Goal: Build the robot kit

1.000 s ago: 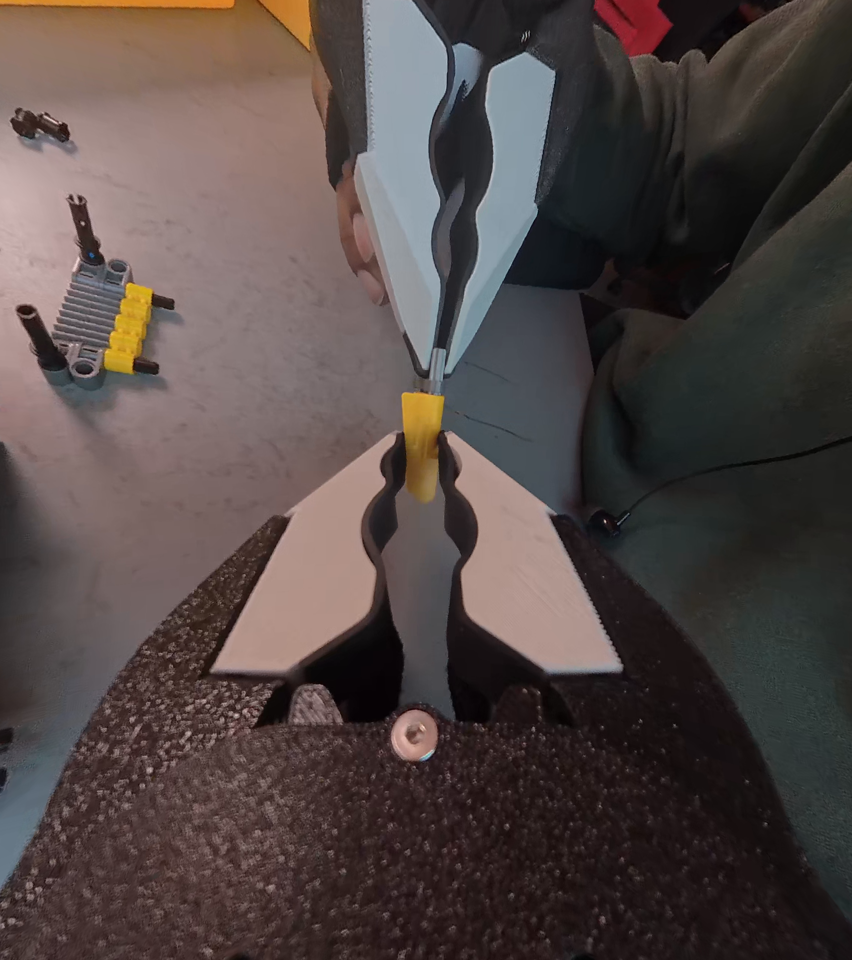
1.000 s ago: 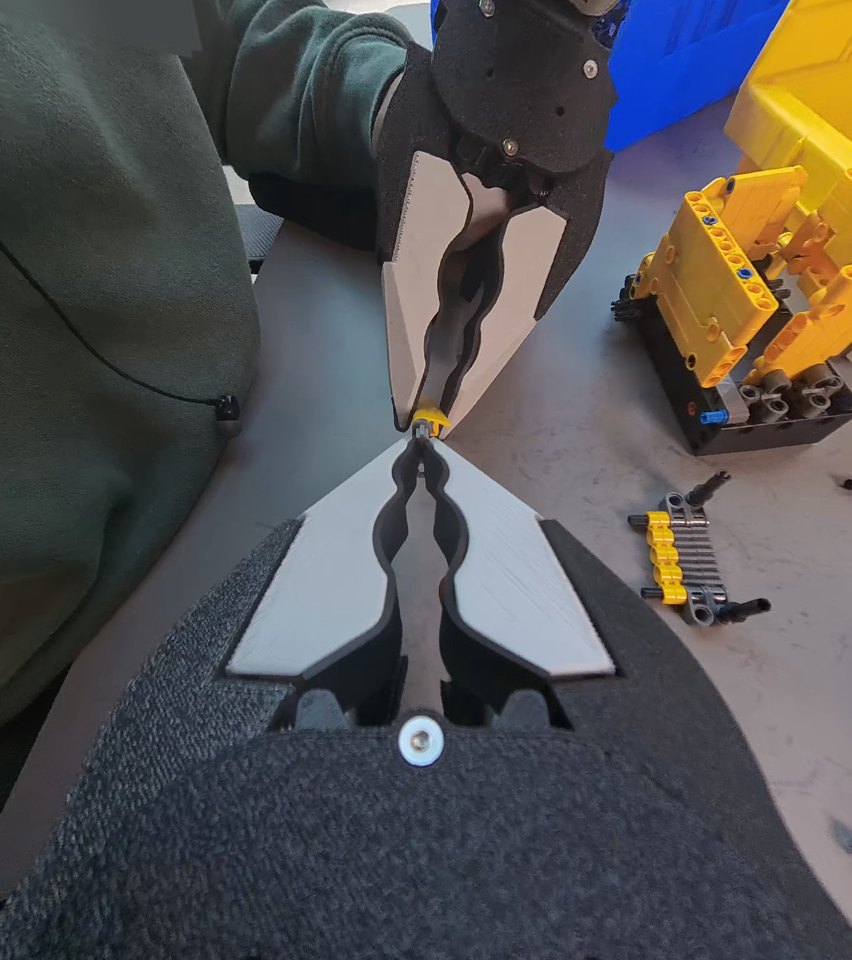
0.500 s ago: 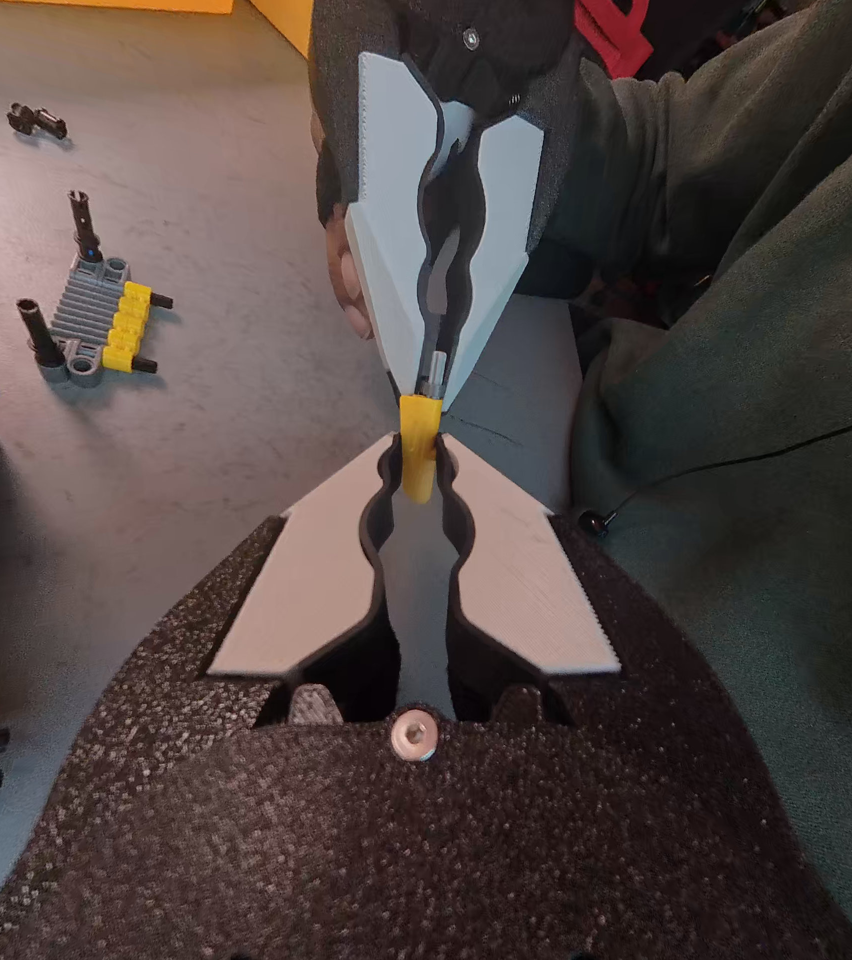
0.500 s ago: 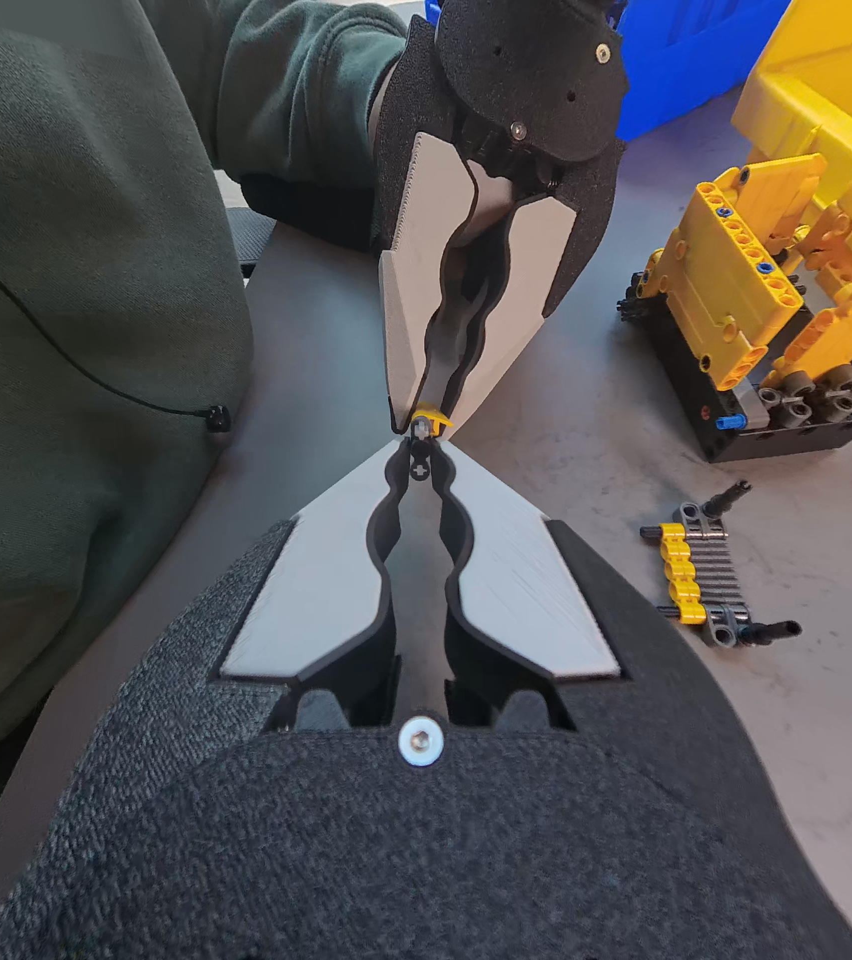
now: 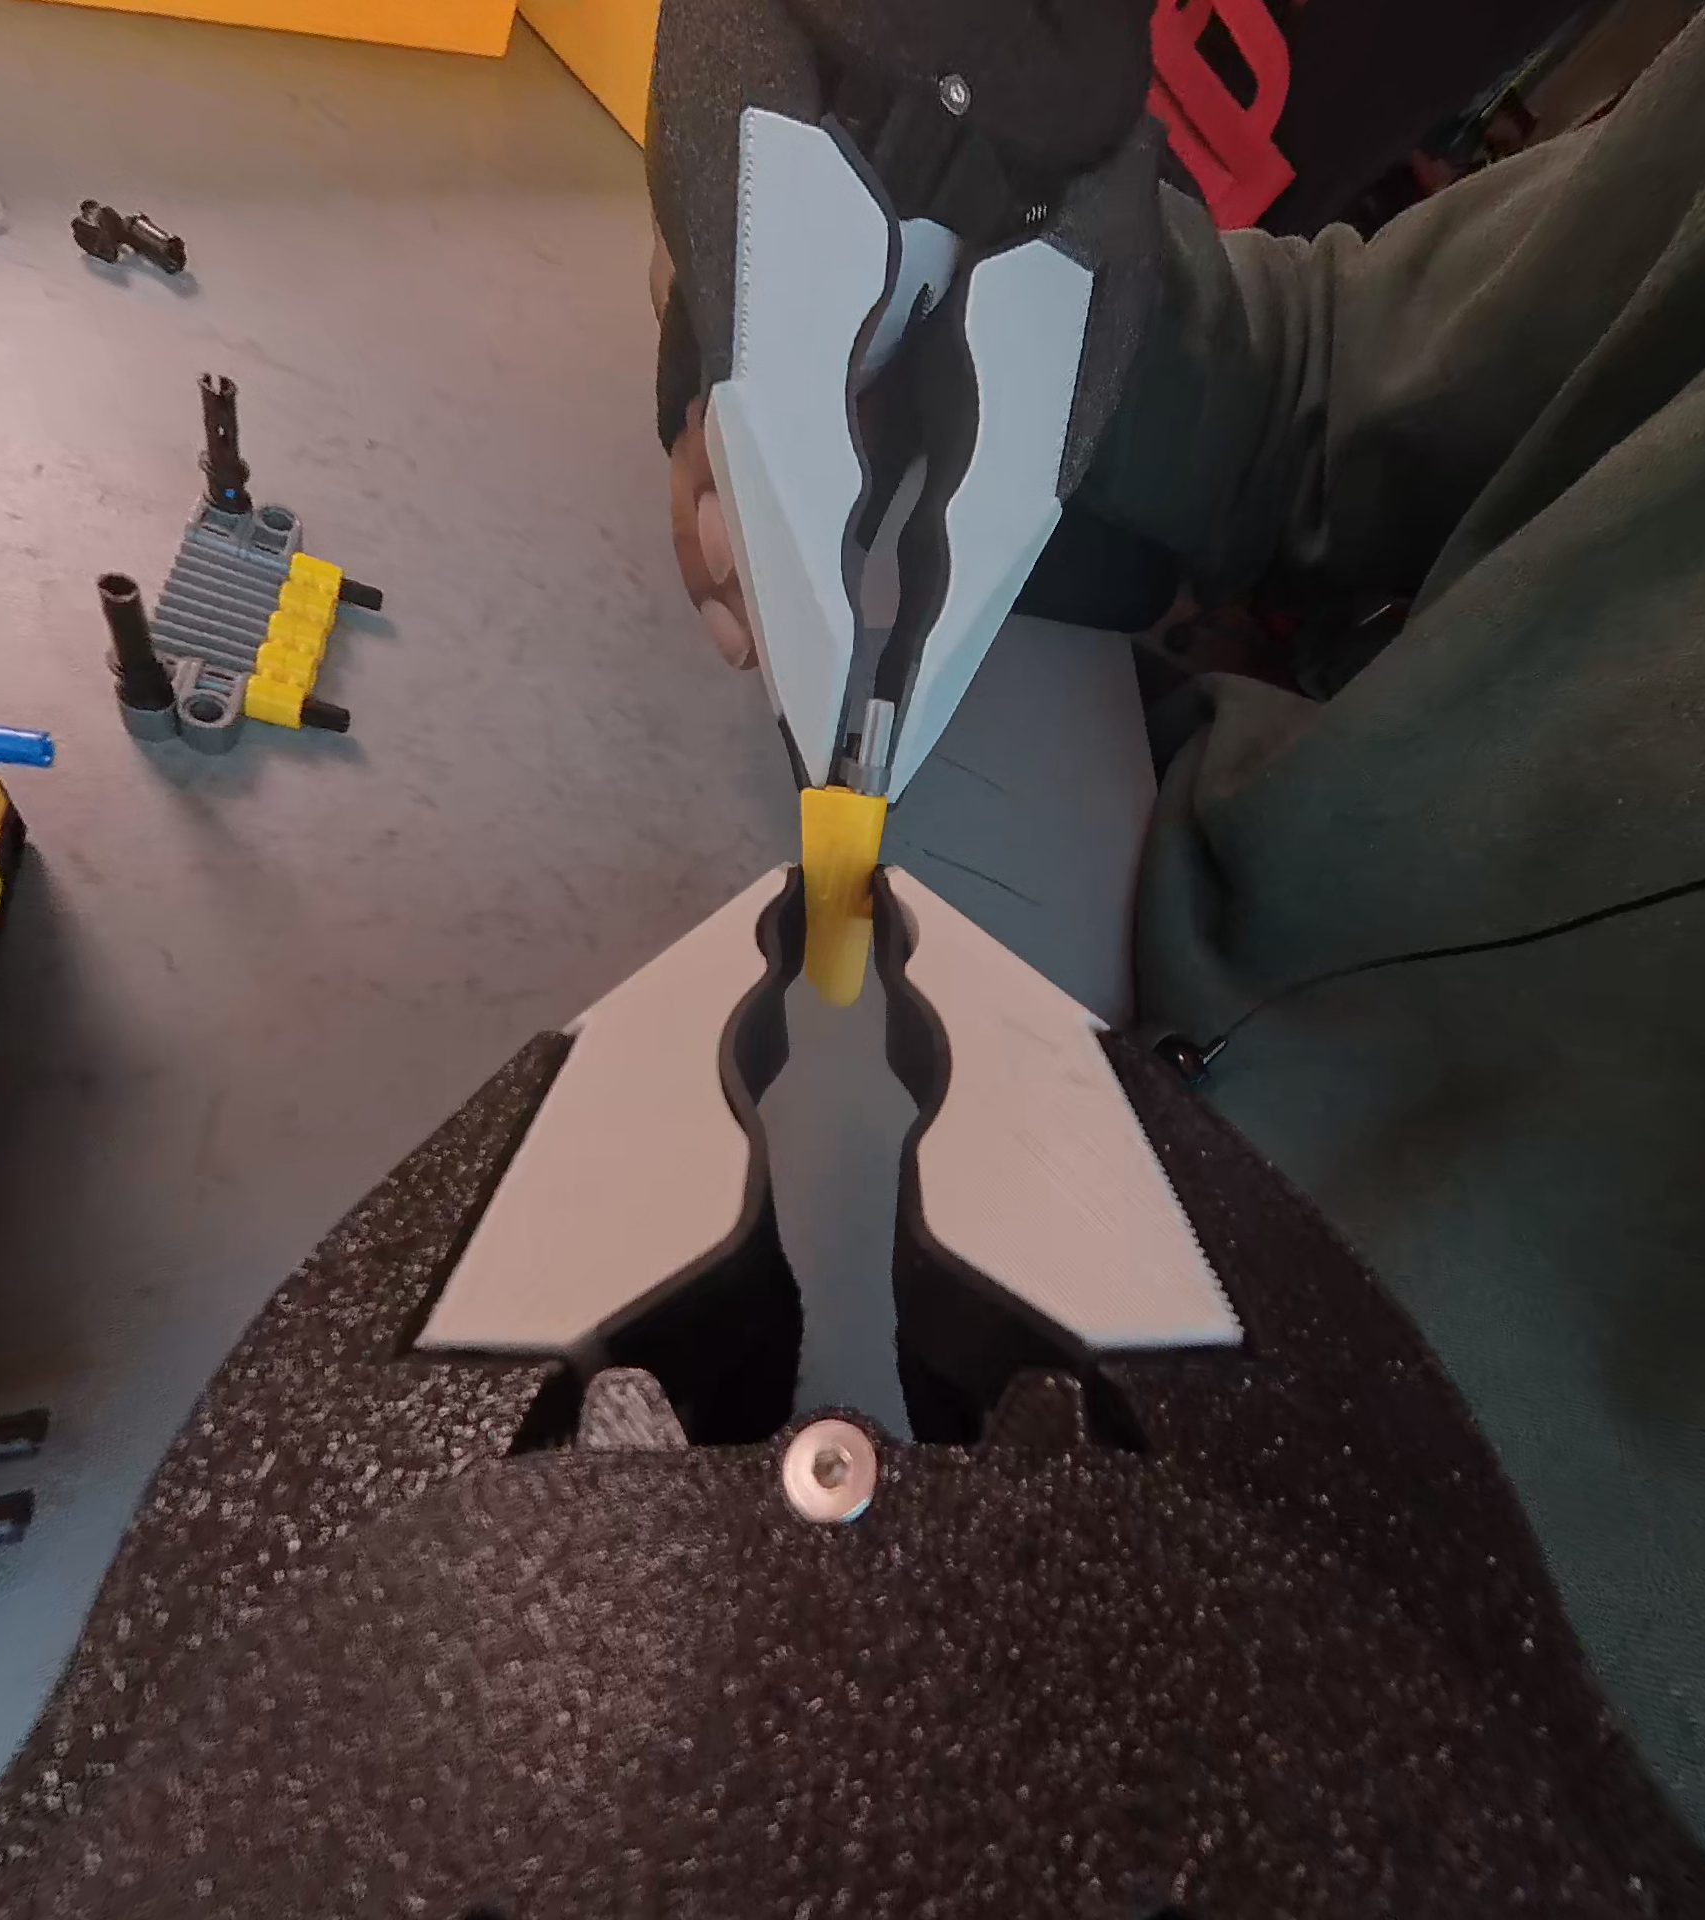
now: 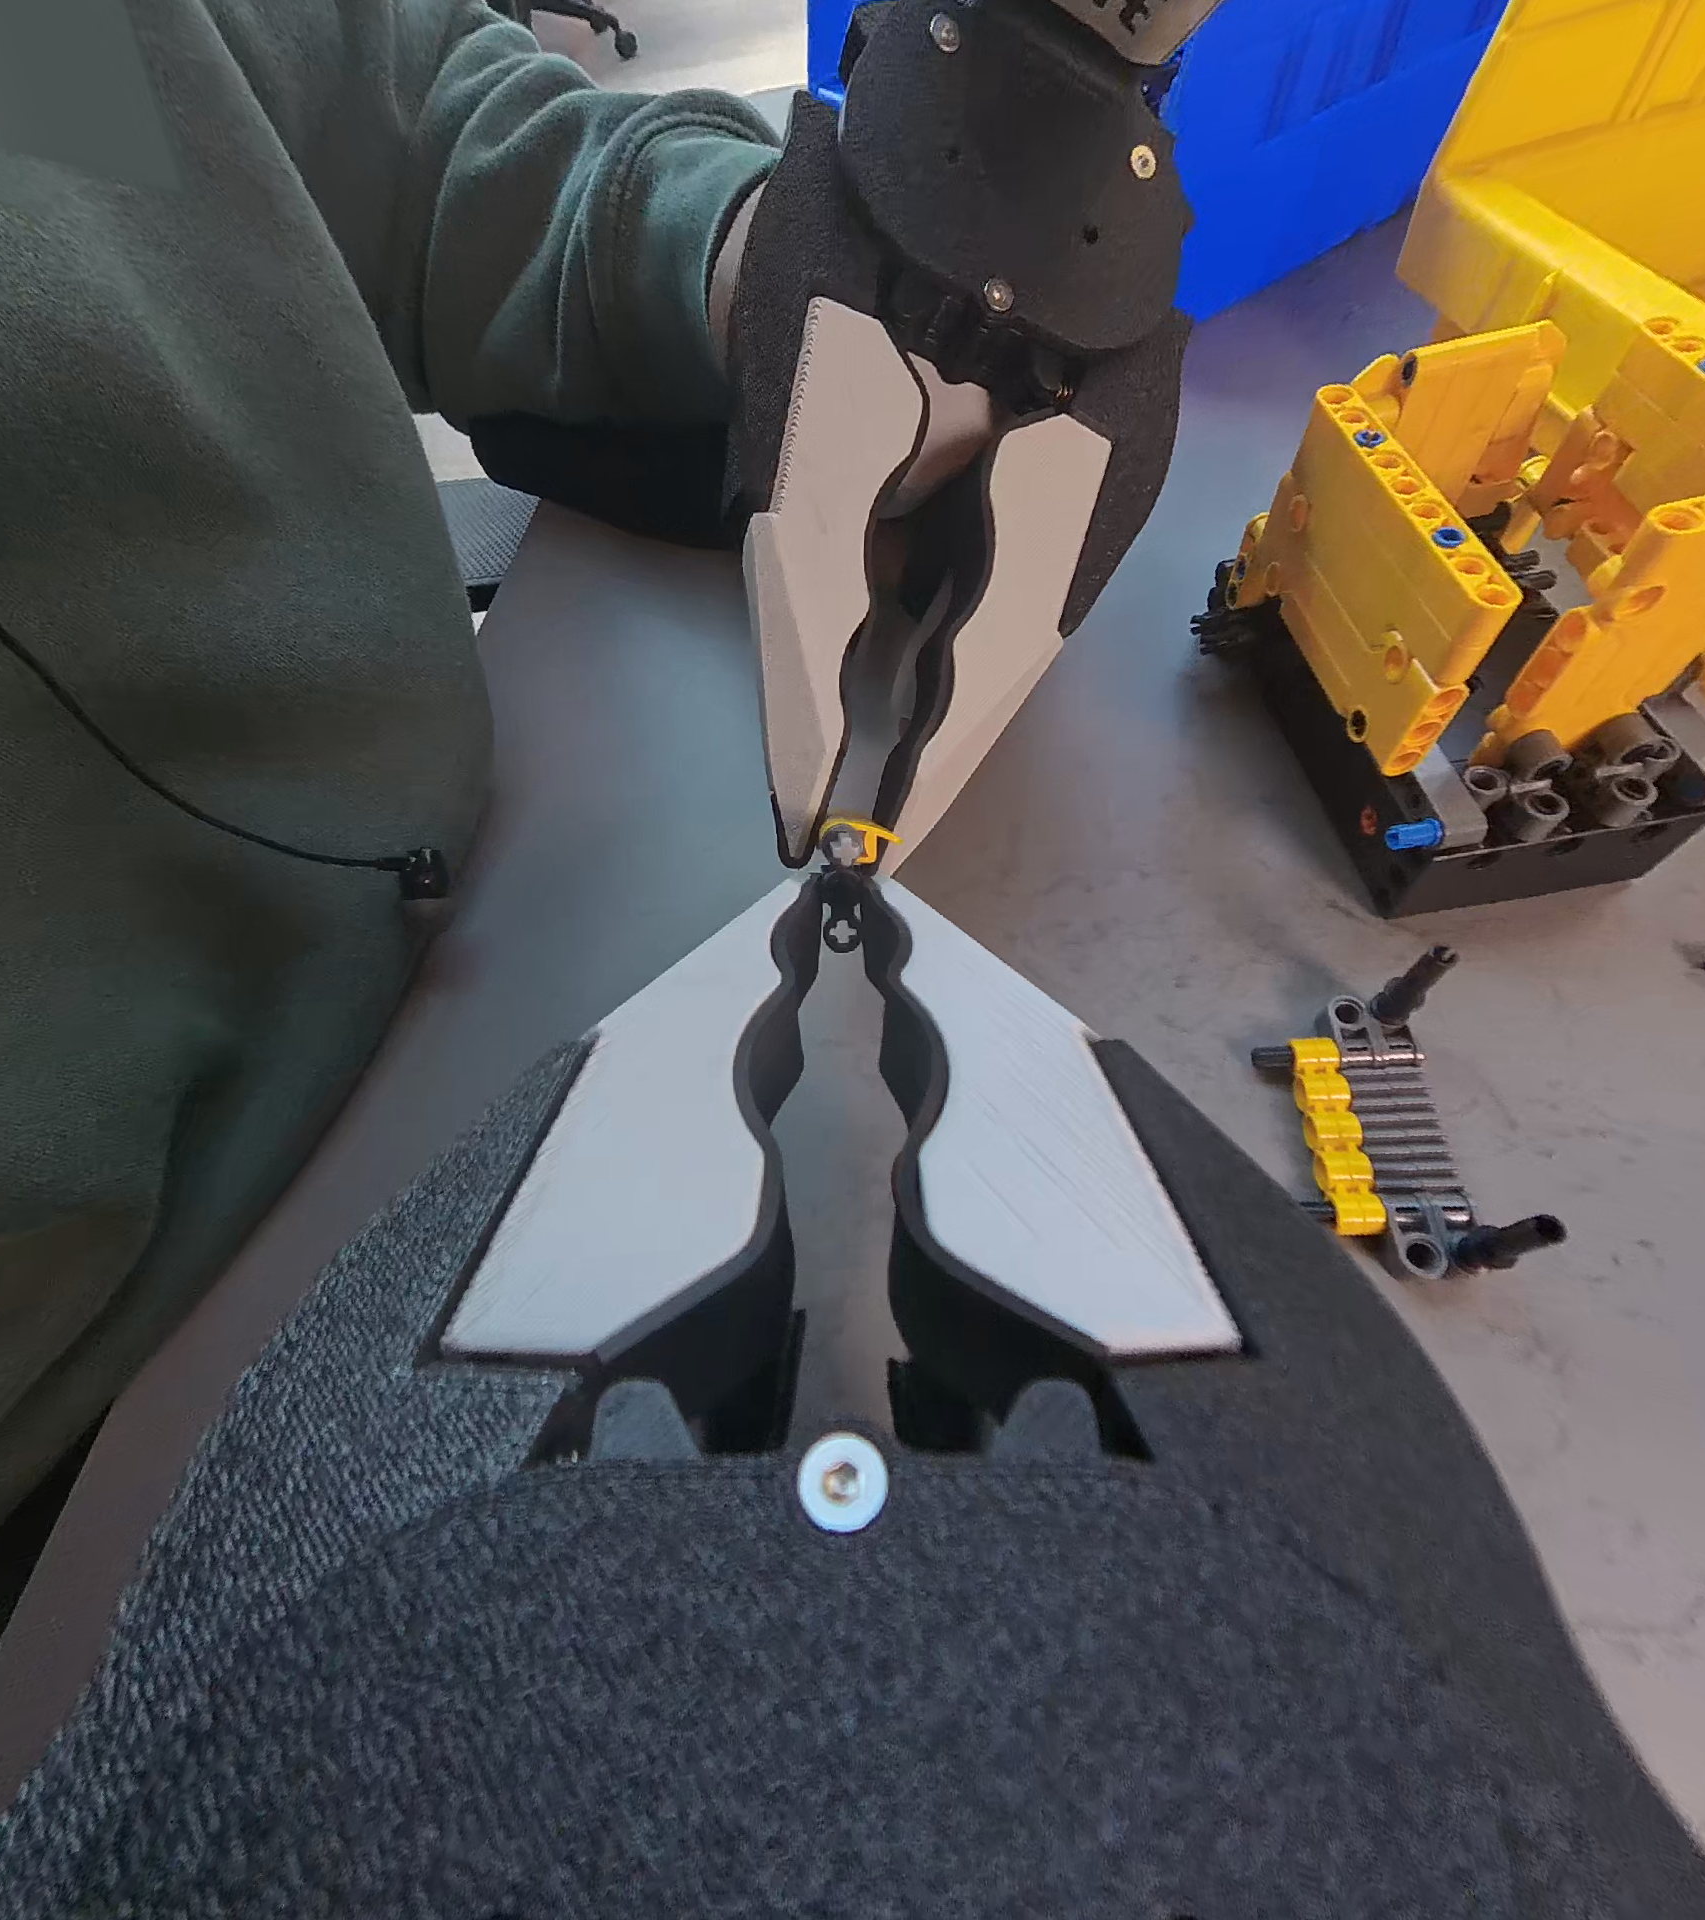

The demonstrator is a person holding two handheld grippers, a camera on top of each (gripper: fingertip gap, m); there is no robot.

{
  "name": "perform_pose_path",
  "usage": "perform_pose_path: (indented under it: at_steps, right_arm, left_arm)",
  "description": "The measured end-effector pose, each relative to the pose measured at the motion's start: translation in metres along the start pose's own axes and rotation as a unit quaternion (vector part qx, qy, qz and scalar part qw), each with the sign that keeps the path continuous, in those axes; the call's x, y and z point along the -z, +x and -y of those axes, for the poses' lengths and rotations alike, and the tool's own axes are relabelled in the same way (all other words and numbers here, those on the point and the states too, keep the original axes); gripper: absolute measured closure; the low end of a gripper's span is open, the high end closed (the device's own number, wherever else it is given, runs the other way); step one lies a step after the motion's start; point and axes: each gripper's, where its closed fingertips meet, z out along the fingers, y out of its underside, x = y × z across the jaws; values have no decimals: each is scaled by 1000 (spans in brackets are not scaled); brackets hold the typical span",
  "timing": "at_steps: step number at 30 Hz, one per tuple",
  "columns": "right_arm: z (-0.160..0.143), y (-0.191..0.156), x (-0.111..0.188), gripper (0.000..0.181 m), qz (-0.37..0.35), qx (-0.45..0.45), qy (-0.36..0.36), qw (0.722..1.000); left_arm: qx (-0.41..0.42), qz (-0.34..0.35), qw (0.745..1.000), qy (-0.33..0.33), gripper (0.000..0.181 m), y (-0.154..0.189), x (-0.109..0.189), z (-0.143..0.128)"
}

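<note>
Left tongs (image 5: 835,894) clenched on yellow connector (image 5: 837,888); right tongs (image 6: 840,896) gripped grey-black pin (image 6: 842,914), tip against connector.

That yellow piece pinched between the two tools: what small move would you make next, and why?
Probably push the right tool straight toward the left tool. The grey pin already sits lined up at the mouth of the yellow piece, and both tools are shut on their parts.
</note>
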Motion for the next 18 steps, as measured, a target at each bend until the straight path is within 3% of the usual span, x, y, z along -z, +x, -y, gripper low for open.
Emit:
perform_pose_path:
  at_steps: [6, 10, 14, 18]
  right_arm:
    - [-1, 5, 7, 167, -18, 10, -2, 1000]
    - [-5, 15, 40, 162, -48, -4, -25, 999]
    - [-40, -17, 66, 163, -41, -9, -137, 990]
    - [-68, -47, 68, 163, -54, -15, -210, 976]
  left_arm:
    - [21, -8, 1000, 15, 170, -2, 3, 3]
    - [30, 8, 999, 15, 170, -10, 6, 2]
    - [7, 30, 999, -16, 170, -11, 1, -6]
    - [0, 31, 999, -32, 170, -9, -3, -10]
